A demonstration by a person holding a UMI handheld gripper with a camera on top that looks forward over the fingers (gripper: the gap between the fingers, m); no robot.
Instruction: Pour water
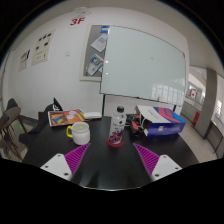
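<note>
Bottle (120, 119) stands beyond the spread tool (111, 160) fingers.

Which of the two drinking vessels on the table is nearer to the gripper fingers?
The small red cup: it stands just ahead of the open gripper, beside the clear bottle. The yellow mug sits farther off, by the book.

The fingers (110, 160) are cut off at their bases, so only the purple pads (77, 157) and pale tips show, standing apart with nothing between them. At twelve o'clock from them, the clear bottle (120, 122) is too small to tell its fill level. Beside it, at eleven o'clock, the mug (78, 131) hides its inside. The papers on the wall (40, 50) are unreadable. The tabletop (110, 175) runs out of sight at six o'clock.
</note>
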